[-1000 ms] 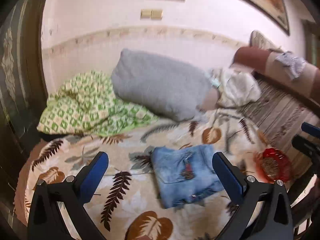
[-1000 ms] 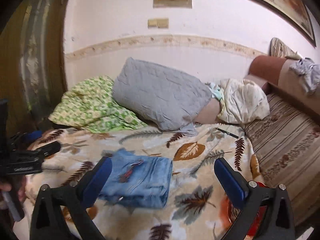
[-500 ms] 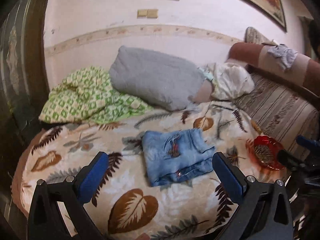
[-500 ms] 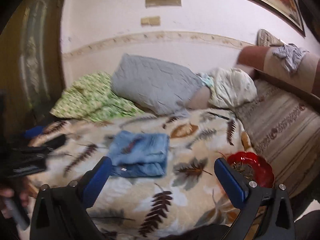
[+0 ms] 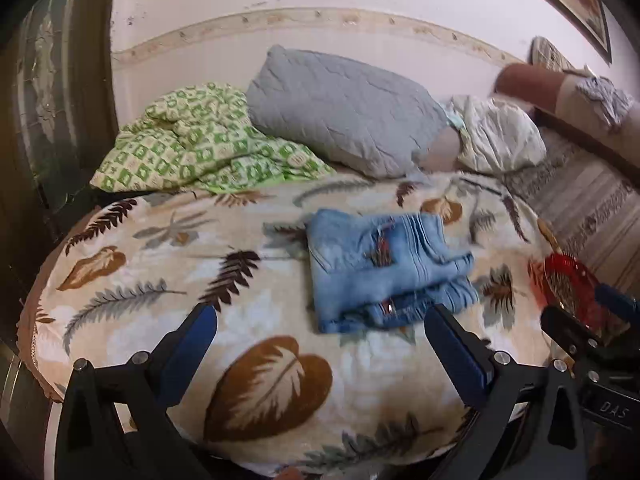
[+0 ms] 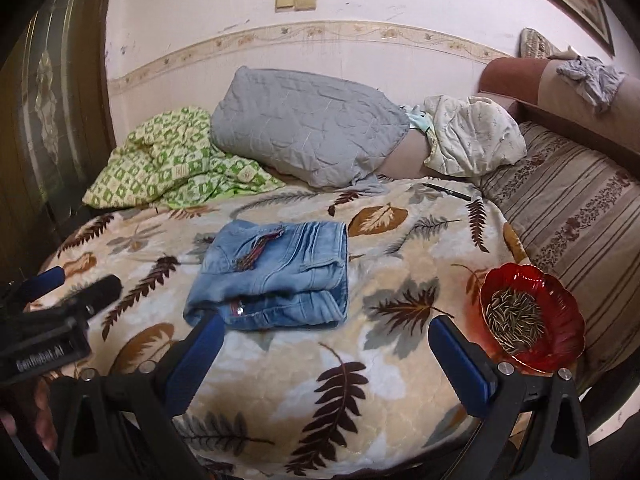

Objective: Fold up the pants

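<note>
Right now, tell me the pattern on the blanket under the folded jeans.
Cream blanket printed with brown and grey leaves and ferns; clearest in the right wrist view.

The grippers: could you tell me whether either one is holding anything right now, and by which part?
Nothing is held: left gripper and right gripper are open, clear of the folded jeans.

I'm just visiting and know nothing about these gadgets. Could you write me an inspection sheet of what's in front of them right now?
Surface: bed under a beige fleece blanket with leaf print.
Job's things: light blue denim pants, folded into a compact stack, lying mid-blanket.
Clutter: red glass bowl of seeds near the blanket's right edge; black pen by the pillows.
Grippers: left gripper and right gripper both open, empty, short of the pants.
Cables: nothing seen.
Surroundings: grey quilted pillow, green-checked quilt, white crumpled pillow, striped brown couch, pink wall.
</note>
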`<control>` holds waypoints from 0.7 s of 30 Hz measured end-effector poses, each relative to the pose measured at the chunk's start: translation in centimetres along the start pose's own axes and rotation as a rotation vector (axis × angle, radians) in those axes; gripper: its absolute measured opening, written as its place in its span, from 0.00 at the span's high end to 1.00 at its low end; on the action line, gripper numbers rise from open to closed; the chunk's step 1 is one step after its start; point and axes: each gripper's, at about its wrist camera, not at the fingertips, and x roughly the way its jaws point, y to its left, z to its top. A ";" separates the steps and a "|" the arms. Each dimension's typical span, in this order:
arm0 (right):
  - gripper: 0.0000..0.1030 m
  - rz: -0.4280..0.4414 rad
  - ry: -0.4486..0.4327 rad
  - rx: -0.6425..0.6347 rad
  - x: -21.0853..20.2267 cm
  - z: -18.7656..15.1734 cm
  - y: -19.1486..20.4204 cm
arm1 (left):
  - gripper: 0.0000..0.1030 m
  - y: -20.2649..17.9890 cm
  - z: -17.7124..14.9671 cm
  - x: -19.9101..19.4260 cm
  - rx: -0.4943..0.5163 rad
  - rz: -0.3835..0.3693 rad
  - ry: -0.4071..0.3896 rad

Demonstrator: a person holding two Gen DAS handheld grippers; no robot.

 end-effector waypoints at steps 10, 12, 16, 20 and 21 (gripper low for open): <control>0.00 0.015 0.060 0.055 1.1 -1.1 -0.7 | 0.00 0.1 -0.9 0.6 0.007 -0.009 0.034; 0.00 0.014 0.058 0.055 1.0 -1.0 -0.8 | 0.00 0.0 -0.9 0.6 0.013 -0.010 0.034; 0.00 0.012 0.054 0.049 0.8 -1.0 -0.8 | 0.00 -0.3 -0.9 0.4 0.021 -0.011 0.030; 0.00 0.017 0.055 0.037 0.7 -1.2 -0.5 | 0.00 -0.4 -1.0 0.3 0.023 -0.008 0.030; 0.00 0.020 0.057 0.034 0.7 -1.2 -0.4 | 0.00 -0.5 -1.0 0.1 0.029 -0.010 0.026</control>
